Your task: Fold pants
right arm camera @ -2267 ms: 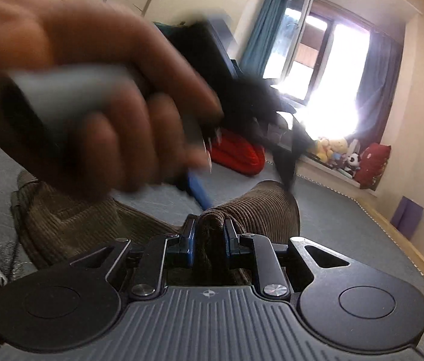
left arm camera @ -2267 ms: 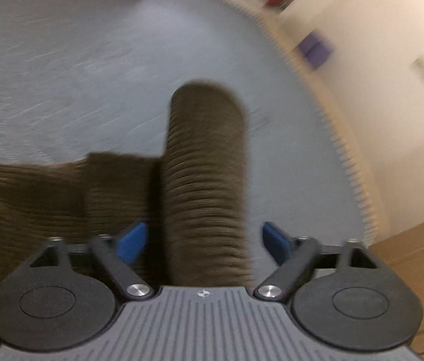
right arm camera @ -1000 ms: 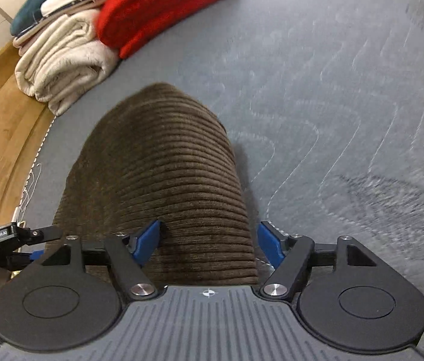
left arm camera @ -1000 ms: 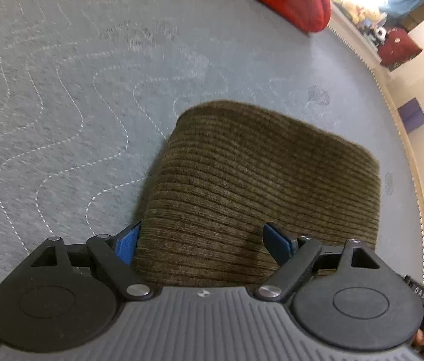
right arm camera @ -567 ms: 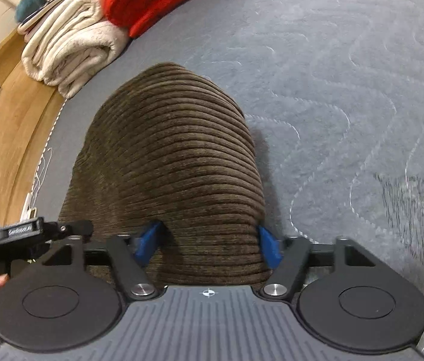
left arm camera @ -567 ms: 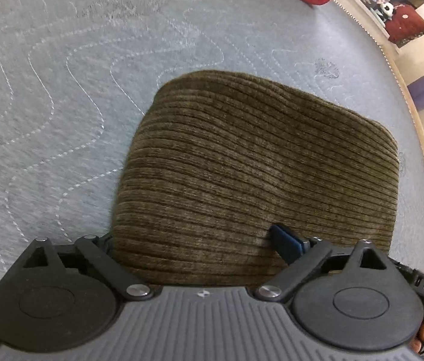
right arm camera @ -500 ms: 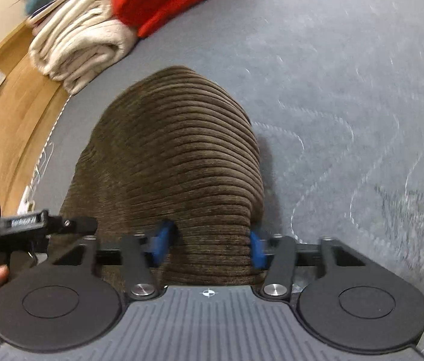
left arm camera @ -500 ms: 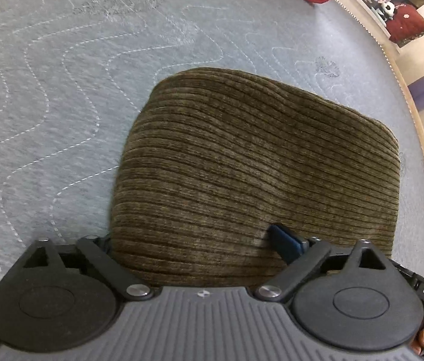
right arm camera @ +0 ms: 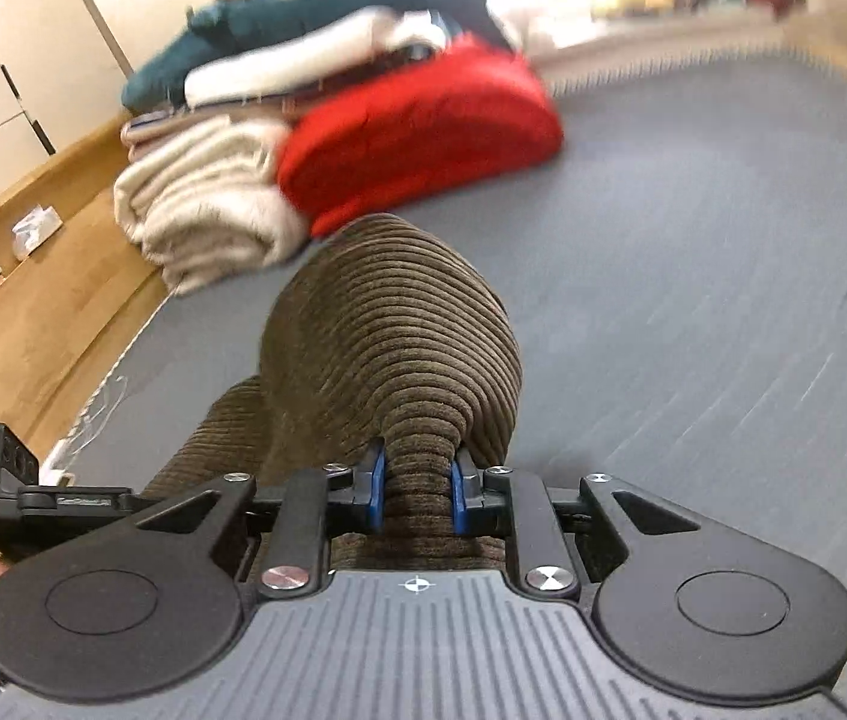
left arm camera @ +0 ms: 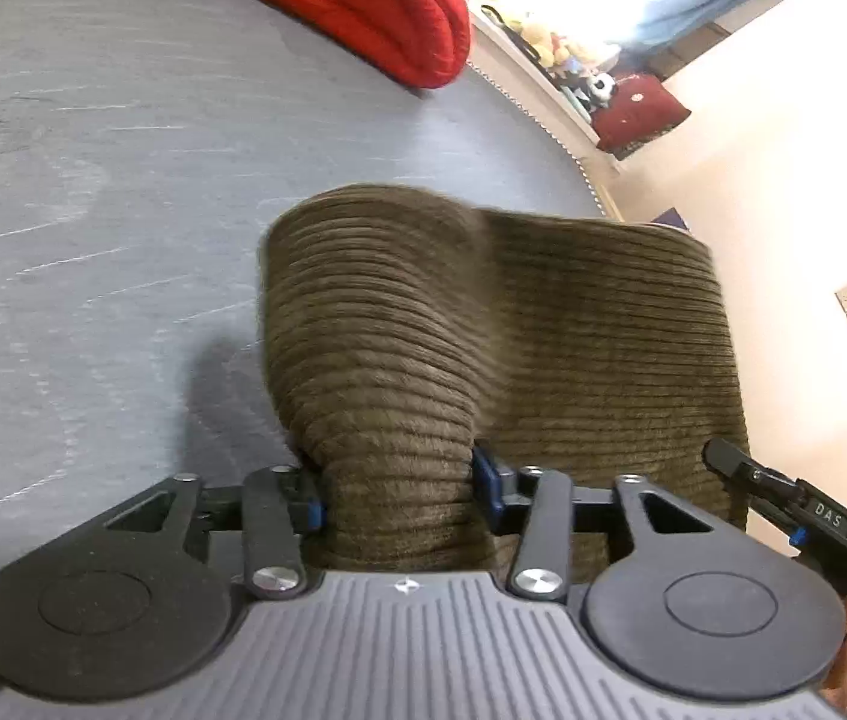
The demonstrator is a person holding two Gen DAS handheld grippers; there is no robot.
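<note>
The pants (left arm camera: 483,324), brown corduroy already doubled into a thick bundle, sit on the grey quilted bed (left arm camera: 93,180), with their near edge gathered up off it. The left tool (left arm camera: 396,495) has a fat roll of that edge between its jaws, which are closing, the blue pads already pressing into the cloth at both sides. The right tool (right arm camera: 417,495) is clenched tighter on a narrower bunch of the same edge, its jaws closing too; its black body shows at 4 o'clock in the left view. The step in hand looks like the grab and lift for another fold. Next, both tools probably need to carry the held edge together towards 12 o'clock, keeping level so the layers stay square, then lay it down short of the red bundle (right arm camera: 423,138) and the cream towels (right arm camera: 207,198) at 11 o'clock in the right view.
</note>
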